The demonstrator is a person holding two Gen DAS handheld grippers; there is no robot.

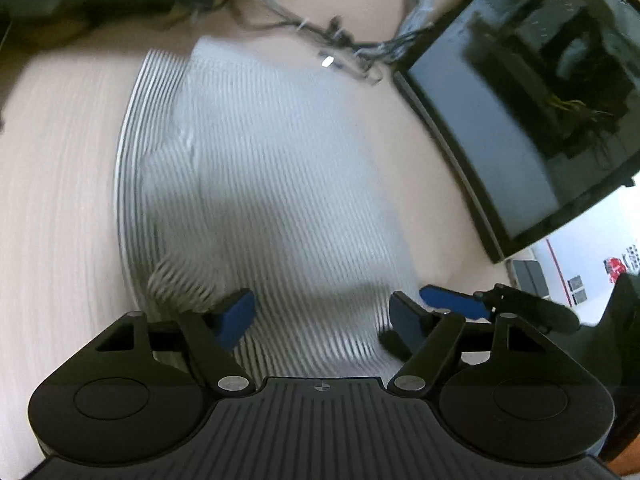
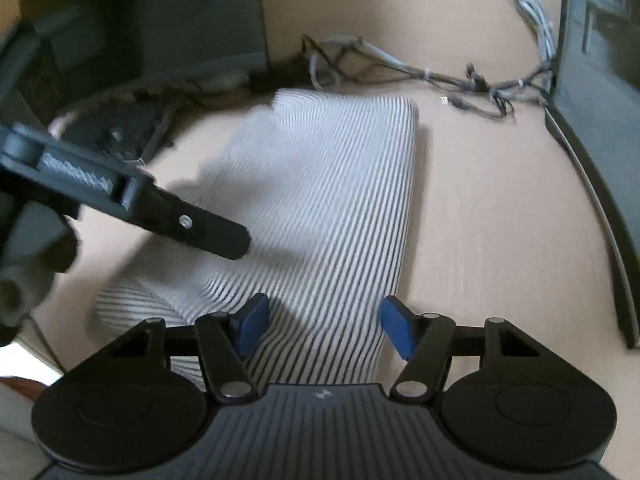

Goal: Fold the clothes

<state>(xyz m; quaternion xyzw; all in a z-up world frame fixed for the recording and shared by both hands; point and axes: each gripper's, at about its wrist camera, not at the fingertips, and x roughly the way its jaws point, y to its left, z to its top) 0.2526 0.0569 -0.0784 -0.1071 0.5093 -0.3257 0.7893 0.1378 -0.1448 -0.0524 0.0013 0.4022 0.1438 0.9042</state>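
A grey-and-white striped garment [image 1: 256,168] lies folded flat on the pale wooden table [image 1: 52,152]; it also shows in the right wrist view [image 2: 320,200]. My left gripper [image 1: 322,314] is open and empty above the garment's near edge. My right gripper [image 2: 322,326] is open and empty above the garment's near right corner. The right gripper's blue fingers [image 1: 452,300] show at the right of the left wrist view. The left gripper's black finger [image 2: 208,232] reaches over the garment's left side in the right wrist view.
A dark monitor [image 1: 532,112] stands at the right, also in the right wrist view [image 2: 600,80]. A tangle of cables [image 2: 420,72] lies behind the garment. A dark box [image 2: 140,20] and black clutter [image 2: 120,128] sit at the back left.
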